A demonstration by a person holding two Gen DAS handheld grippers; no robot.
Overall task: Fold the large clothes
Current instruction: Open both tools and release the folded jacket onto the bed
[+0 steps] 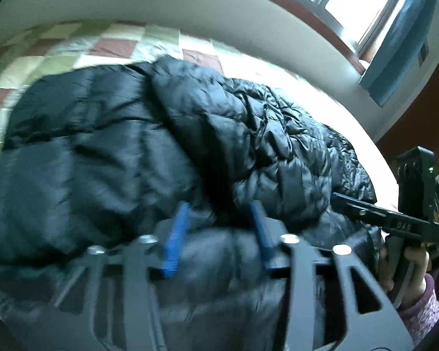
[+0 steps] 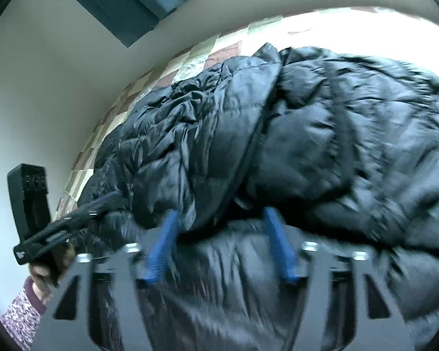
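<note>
A black quilted puffer jacket [image 1: 137, 134] lies bunched on a patchwork bedspread [image 1: 108, 44], with one crinkled part folded over the smoother panel. My left gripper [image 1: 219, 204] hovers just over the jacket's near edge, its blue fingers [image 1: 175, 234] apart with no fabric pinched between them. The right wrist view shows the same jacket [image 2: 322, 134], and my right gripper [image 2: 219, 210] stands open over its near edge, blue fingers [image 2: 278, 242] wide apart. Each gripper also shows in the other's view: the right one [image 1: 374, 213] at the jacket's right end, the left one [image 2: 82, 213] at its left end. Both frames are blurred.
The bedspread [image 2: 190, 61] runs up to a white wall [image 2: 44, 87]. A bright window [image 1: 363, 3] with a blue curtain [image 1: 401, 46] is at the upper right. A brown door [image 1: 418, 117] stands at the right. A hand with a patterned sleeve [image 1: 418, 310] holds the right gripper's handle.
</note>
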